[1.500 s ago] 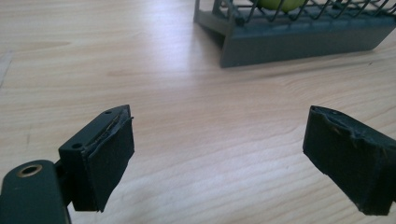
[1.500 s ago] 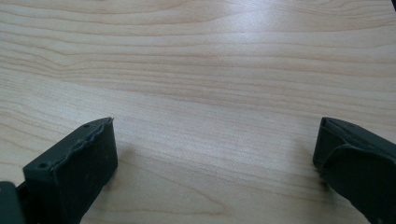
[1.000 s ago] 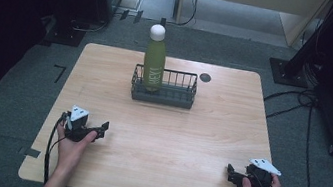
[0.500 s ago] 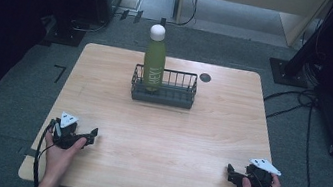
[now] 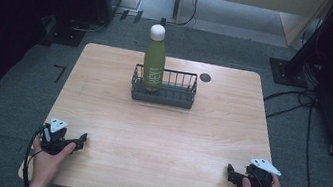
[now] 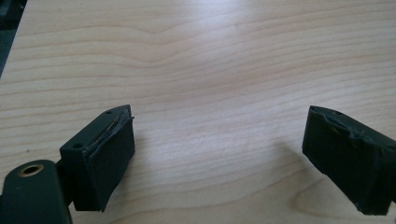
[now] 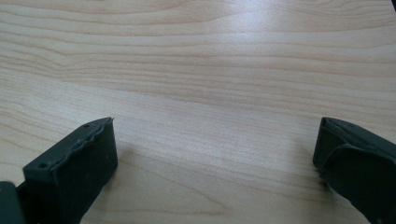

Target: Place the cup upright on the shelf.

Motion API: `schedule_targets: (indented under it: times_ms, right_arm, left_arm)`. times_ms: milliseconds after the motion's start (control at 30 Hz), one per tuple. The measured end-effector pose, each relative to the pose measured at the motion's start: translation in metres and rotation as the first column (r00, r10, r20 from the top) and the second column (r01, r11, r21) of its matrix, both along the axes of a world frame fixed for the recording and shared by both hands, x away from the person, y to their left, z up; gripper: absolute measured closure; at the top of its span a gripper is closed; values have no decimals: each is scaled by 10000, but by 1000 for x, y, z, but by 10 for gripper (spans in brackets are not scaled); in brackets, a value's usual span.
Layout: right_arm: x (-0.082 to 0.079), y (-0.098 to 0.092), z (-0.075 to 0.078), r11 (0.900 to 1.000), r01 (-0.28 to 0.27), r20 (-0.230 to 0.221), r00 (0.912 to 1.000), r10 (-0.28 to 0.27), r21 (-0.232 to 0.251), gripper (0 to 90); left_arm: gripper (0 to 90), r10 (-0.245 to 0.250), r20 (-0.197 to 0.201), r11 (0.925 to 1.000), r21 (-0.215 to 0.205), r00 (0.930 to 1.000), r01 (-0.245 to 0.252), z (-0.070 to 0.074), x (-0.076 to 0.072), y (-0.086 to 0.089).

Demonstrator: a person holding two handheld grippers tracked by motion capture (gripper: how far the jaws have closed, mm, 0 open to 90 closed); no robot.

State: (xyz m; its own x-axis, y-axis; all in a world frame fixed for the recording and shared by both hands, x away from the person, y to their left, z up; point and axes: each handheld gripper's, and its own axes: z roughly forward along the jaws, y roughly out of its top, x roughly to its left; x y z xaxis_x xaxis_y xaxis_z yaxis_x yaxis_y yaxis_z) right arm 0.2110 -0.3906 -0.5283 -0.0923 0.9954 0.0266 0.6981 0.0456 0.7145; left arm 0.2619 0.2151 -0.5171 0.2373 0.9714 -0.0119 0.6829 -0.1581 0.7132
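Since the earlier frames the left hand-held gripper (image 5: 80, 138) has moved toward the near left corner of the counter (image 5: 158, 132), while the right hand-held gripper (image 5: 231, 173) has kept its place near the right front corner. The green bottle (image 5: 154, 63) with a white cap stands upright in the left end of the dark wire basket (image 5: 174, 95), at the far middle of the counter and well apart from both hands. The left hand-held gripper (image 6: 217, 154) has its jaws apart over bare wood, with nothing between them. The right hand-held gripper (image 7: 215, 163) is also apart and holds nothing. A small dark disc (image 5: 205, 77) lies just behind the basket's right end.
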Motion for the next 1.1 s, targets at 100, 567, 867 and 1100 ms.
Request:
schedule_targets:
  times_ms: [100,567,867,1100]
  right_arm:
    - [0,0,0,10000,2,-2,10000,-2,1,0]
    - [0,0,0,10000,3,-1,10000,-3,-3,0]
    - [0,0,0,10000,2,2,10000,-2,-3,0]
    - [0,0,0,10000,3,-1,10000,-3,-3,0]
  left_arm:
    - [102,-73,10,9996,289,10000,73,-1,-3,3]
    - [103,-211,1,9994,270,9998,211,-1,-13,23]
    - [103,-203,-4,9994,270,9998,203,-1,-13,23]
    - [102,254,1,9993,261,9997,-254,-1,-14,21]
